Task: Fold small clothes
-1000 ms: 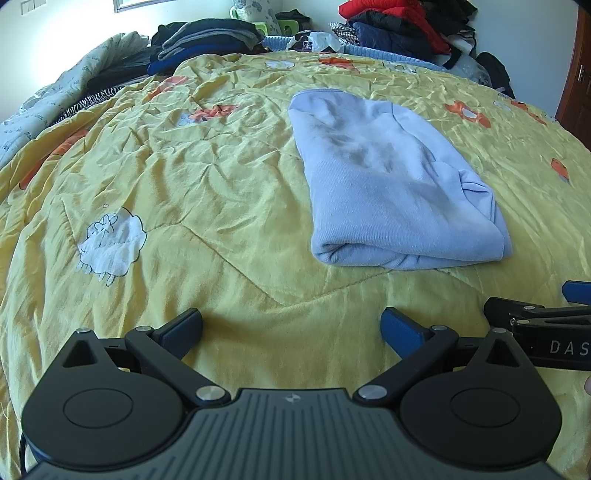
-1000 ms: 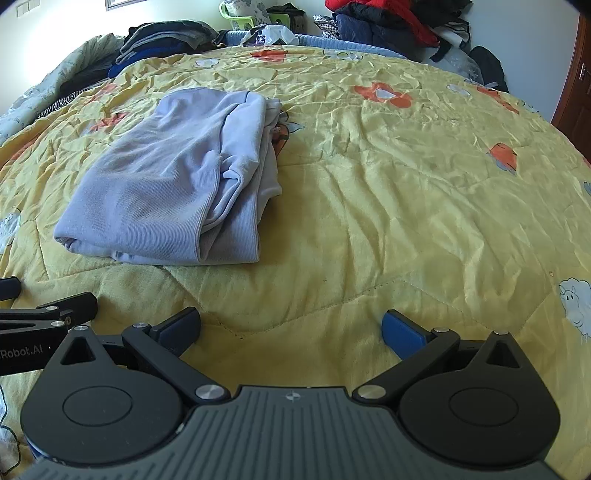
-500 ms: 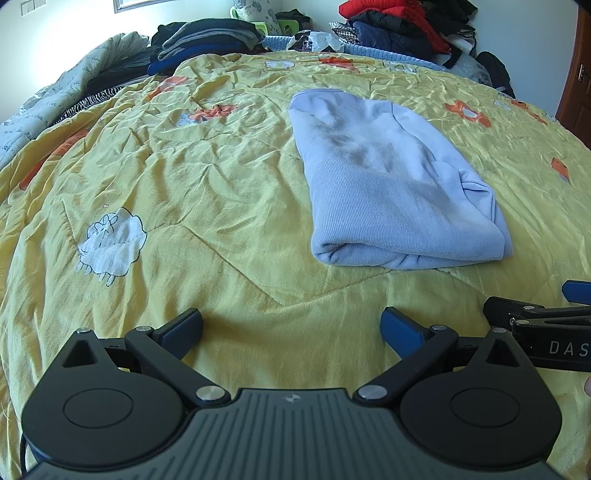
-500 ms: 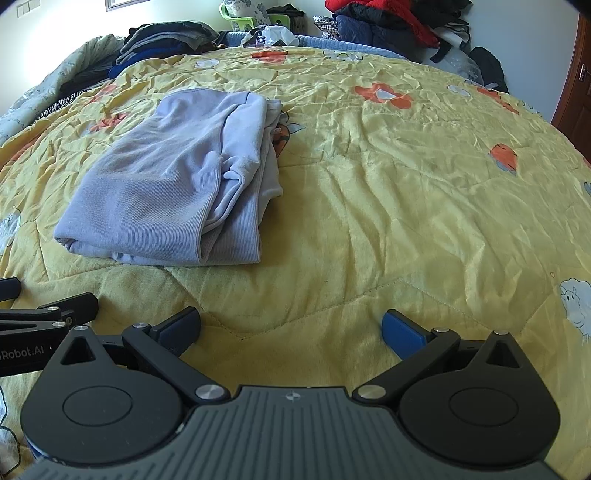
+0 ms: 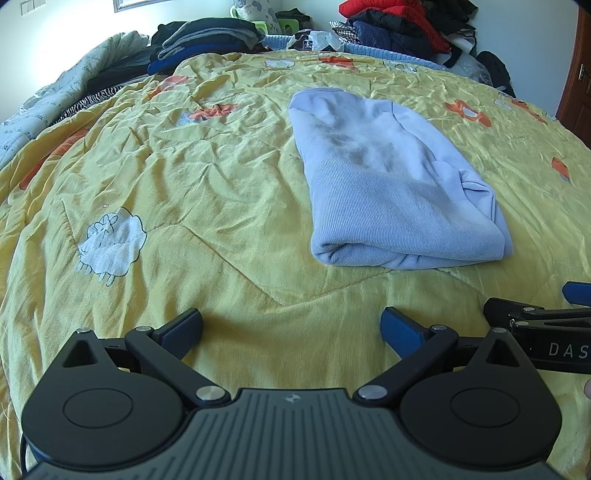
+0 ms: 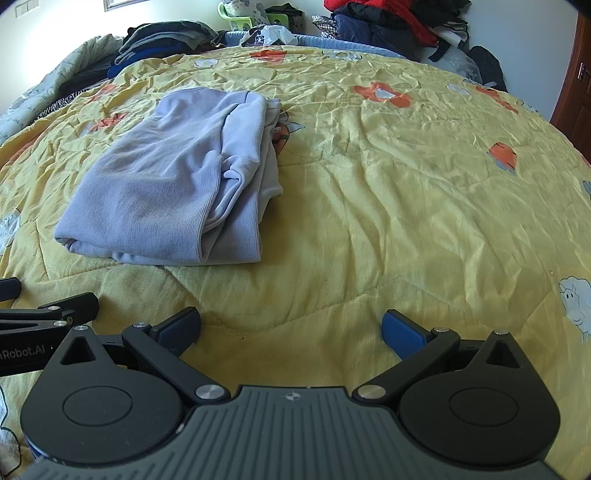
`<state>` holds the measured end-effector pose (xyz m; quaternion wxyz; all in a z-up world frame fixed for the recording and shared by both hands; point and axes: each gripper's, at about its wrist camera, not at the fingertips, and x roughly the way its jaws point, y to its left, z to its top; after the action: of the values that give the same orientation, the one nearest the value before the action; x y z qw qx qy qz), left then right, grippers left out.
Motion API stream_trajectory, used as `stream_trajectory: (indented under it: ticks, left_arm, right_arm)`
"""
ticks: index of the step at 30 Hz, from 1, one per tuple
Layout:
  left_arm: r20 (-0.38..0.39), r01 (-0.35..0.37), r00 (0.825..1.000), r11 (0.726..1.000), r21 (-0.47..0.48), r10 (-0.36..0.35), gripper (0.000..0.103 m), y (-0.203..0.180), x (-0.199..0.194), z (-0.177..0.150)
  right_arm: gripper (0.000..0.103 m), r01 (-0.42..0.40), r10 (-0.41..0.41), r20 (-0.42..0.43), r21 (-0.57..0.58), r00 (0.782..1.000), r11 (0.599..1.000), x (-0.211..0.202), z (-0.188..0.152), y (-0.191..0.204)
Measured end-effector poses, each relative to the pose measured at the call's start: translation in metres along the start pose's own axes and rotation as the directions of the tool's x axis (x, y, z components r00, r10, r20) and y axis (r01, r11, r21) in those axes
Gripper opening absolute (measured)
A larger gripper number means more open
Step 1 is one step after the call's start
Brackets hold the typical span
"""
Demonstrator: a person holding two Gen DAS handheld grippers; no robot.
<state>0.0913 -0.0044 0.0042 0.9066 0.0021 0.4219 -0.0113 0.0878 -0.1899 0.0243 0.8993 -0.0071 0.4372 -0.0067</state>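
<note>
1. The left wrist view shows the folded lilac sweatshirt (image 5: 388, 184) from its ribbed hem side, with a sheep print (image 5: 110, 240) on the quilt; the right wrist view shows the stacked layers at its right edge and a brown door (image 6: 576, 92).
2. A yellow quilt (image 5: 221, 166) with orange flowers covers the bed; piles of clothes (image 5: 399, 26) lie along its far edge, by a pale wall.
3. The sweatshirt lies near the quilt's middle, ahead of both tongs, touching neither.
4. The left gripper (image 5: 291, 328) and the right gripper (image 6: 291, 328) are both released, empty, side by side at the near edge.
</note>
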Motion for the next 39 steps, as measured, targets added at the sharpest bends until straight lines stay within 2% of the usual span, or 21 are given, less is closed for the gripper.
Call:
stream_trajectory:
  ticks: [39]
  left_arm:
    - [0.004, -0.003, 1.000, 1.000, -0.008, 0.003, 0.103, -0.0002, -0.0002, -0.0002]
  right_arm:
    - [0.103, 0.000, 0.000, -0.001, -0.001, 1.000, 1.000, -0.0012, -0.0007, 0.0002]
